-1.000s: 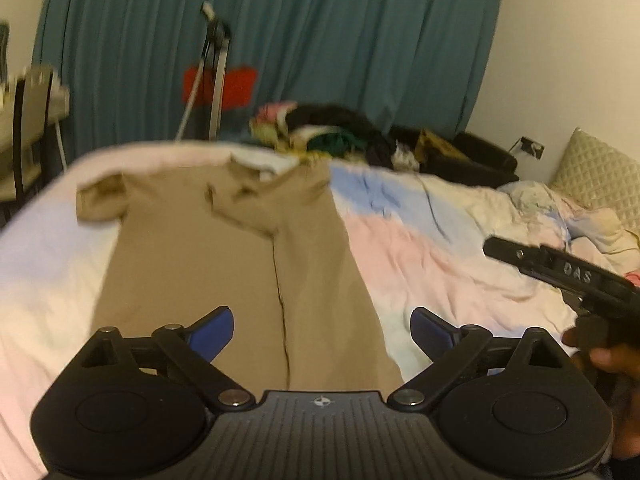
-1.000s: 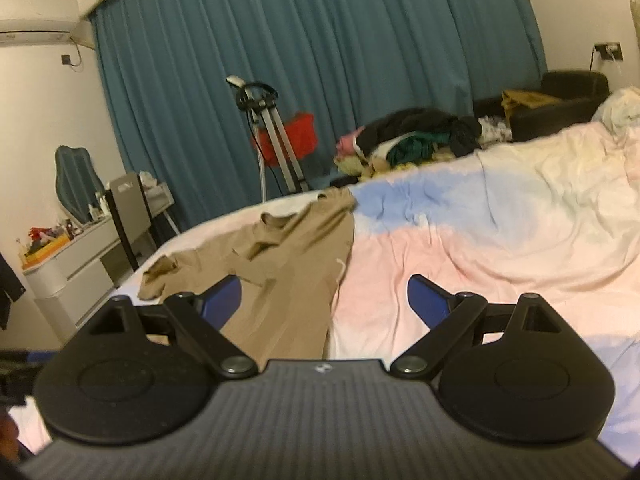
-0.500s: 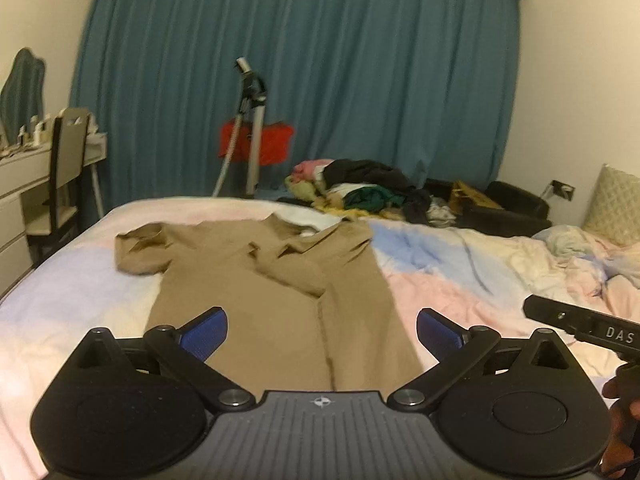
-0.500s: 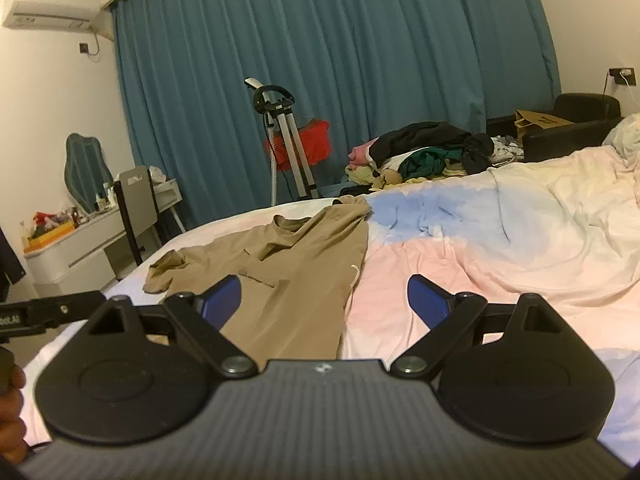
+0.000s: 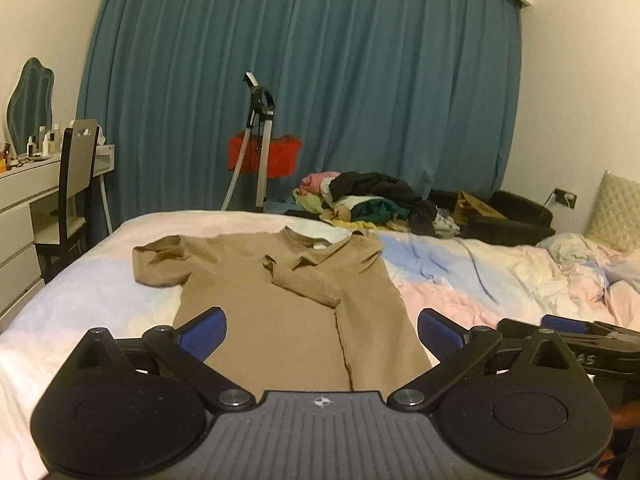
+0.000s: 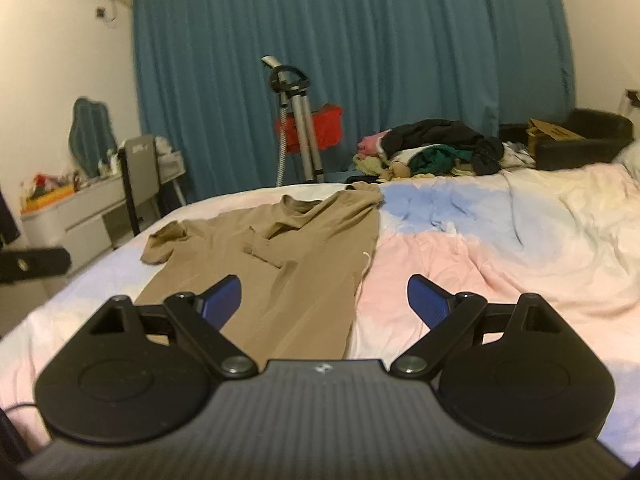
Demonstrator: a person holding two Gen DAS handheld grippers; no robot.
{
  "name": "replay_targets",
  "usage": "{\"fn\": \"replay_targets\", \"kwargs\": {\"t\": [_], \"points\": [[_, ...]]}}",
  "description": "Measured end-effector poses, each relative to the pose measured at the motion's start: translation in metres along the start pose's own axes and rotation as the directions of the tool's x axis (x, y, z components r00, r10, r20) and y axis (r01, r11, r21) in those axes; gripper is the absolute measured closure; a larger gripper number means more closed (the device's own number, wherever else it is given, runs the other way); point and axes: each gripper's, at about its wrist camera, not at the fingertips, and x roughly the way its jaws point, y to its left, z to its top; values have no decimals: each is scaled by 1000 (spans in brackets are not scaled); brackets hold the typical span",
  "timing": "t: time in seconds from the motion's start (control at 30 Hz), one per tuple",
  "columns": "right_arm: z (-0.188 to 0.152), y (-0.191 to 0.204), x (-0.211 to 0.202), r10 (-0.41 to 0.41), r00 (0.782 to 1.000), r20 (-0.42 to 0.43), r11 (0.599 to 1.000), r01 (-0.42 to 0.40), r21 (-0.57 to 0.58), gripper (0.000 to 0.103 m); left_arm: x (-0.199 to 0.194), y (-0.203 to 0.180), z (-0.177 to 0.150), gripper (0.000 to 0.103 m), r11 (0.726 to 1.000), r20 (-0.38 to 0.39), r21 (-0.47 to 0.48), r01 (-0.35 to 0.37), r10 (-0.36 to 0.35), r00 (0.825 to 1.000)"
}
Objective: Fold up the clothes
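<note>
Two claws, both wide open, nothing between pads: left claw [image 5: 320, 332], right claw [image 6: 322, 300]. Tan shirt [image 5: 280, 304] flat on bed [image 5: 460, 276], collar toward curtain [image 5: 320, 80], one sleeve folded across chest; hem hidden behind claw bodies. Clothes pile [image 5: 368, 200] at far edge, items indistinct. Right view slightly blurred; dresser [image 6: 72, 216] clutter unreadable.

Tan shirt [image 5: 280, 292] is soft matt cloth, lightly creased; the pastel bedsheet [image 5: 480, 280] is rumpled cotton-like fabric. Left tool [image 5: 320, 334] shows matt black plastic, ribbed on its body, with blue textured pads [image 5: 204, 330] and small shiny metal pivots. Curtain [image 5: 360, 100] hangs in heavy matt folds
</note>
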Motion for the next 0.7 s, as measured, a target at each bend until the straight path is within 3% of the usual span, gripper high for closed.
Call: {"fn": "replay_targets", "kwargs": {"t": [0.13, 0.3, 0.43, 0.53, 0.7], "points": [[16, 16, 34, 43, 997, -57, 993, -49, -106, 12, -5, 10, 4, 0, 997, -6, -52, 50, -51, 999], [28, 66, 118, 93, 976, -197, 945, -148, -291, 12, -5, 41, 3, 0, 992, 0, -90, 86, -86, 996], [31, 115, 203, 116, 943, -312, 918, -222, -329, 12, 10, 75, -6, 0, 995, -24, -92, 29, -31, 999], [25, 162, 256, 154, 931, -330, 882, -280, -380, 12, 29, 108, -11, 0, 983, -84, -185, -10, -5, 996], [-4, 248, 332, 199, 938, -284, 776, -328, -539, 12, 61, 149, -21, 0, 935, -159, -350, -66, 10, 987]]}}
